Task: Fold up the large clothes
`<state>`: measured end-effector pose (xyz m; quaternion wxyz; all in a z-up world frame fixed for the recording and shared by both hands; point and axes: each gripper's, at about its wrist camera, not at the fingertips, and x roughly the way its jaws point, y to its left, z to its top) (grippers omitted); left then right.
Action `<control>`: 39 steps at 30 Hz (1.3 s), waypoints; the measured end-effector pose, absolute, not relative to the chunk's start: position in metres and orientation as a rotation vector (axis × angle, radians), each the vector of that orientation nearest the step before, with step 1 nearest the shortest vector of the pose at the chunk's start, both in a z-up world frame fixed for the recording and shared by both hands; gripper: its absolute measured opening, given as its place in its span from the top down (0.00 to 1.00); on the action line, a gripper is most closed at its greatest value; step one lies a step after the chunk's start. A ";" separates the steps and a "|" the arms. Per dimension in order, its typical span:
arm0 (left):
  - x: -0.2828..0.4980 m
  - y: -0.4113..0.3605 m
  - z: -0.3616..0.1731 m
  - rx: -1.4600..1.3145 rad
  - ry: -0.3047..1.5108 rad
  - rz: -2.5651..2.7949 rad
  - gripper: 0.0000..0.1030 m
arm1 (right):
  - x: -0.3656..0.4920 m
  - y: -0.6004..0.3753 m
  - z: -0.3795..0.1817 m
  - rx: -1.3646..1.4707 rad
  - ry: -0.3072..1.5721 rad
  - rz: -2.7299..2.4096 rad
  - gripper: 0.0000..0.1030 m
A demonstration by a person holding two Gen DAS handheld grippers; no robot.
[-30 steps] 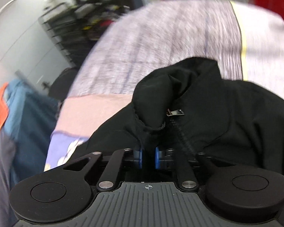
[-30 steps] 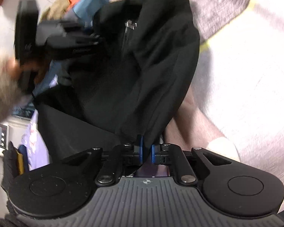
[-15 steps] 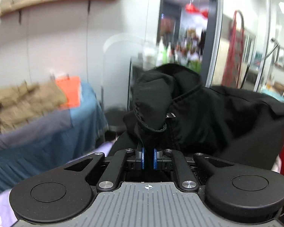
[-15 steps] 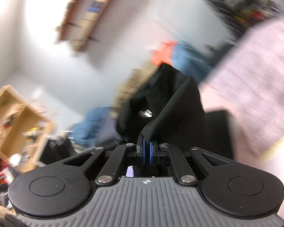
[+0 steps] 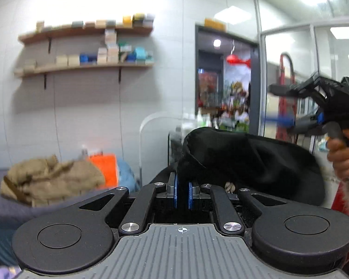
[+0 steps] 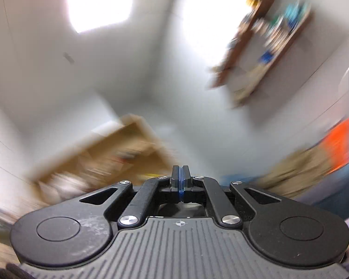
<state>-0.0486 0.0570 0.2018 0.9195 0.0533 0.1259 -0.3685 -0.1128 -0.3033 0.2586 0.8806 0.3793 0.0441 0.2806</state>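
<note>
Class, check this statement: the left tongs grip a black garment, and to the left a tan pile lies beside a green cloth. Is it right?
Not quite. The cloth beside the tan pile is orange, not green, as the left wrist view shows. The rest stands: the left tongs grip the black garment.

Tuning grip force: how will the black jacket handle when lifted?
Probably floppy: the jacket sags in loose folds from one pinched edge. Likely bulky, since it bunches wide, so it may swing. That thin pinched edge might slip.
</note>
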 end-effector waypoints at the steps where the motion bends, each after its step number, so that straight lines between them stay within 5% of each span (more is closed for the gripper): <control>1: -0.041 0.053 0.186 0.084 0.308 -0.759 0.59 | -0.108 -0.303 0.253 0.769 0.134 0.499 0.50; 2: -0.029 0.050 0.168 0.039 0.368 -0.766 0.59 | -0.102 -0.305 0.239 0.778 0.202 0.435 0.08; 3: -0.015 0.050 0.153 0.004 0.413 -0.762 0.59 | -0.098 -0.307 0.219 0.802 0.269 0.387 0.01; 13: 0.039 0.022 0.099 0.037 0.564 -0.737 0.59 | -0.156 -0.299 -0.016 1.028 0.919 0.112 0.06; 21: 0.042 0.021 0.088 0.052 0.575 -0.831 0.58 | -0.158 -0.248 0.010 1.082 0.864 0.241 0.00; 28: 0.032 0.025 0.076 0.064 0.583 -0.914 0.53 | -0.119 -0.229 -0.084 1.428 0.888 0.209 0.01; 29: 0.032 0.025 0.073 0.068 0.585 -0.915 0.43 | -0.114 -0.225 -0.097 1.446 0.896 0.213 0.01; 31: 0.031 0.027 0.068 0.100 0.585 -0.908 0.19 | -0.100 -0.211 -0.116 1.397 0.999 0.145 0.08; 32: 0.031 0.029 0.066 0.124 0.580 -0.900 0.00 | -0.095 -0.204 -0.122 1.360 1.039 0.138 0.26; 33: 0.030 0.032 0.064 0.149 0.569 -0.877 0.00 | -0.093 -0.199 -0.126 1.336 1.053 0.166 0.61; 35: 0.033 0.041 0.060 0.170 0.554 -0.829 0.00 | -0.093 -0.198 -0.125 1.316 1.067 0.176 0.92; 39: 0.062 0.048 0.042 0.188 0.629 -0.783 0.00 | -0.114 -0.215 -0.101 1.188 1.070 0.142 0.94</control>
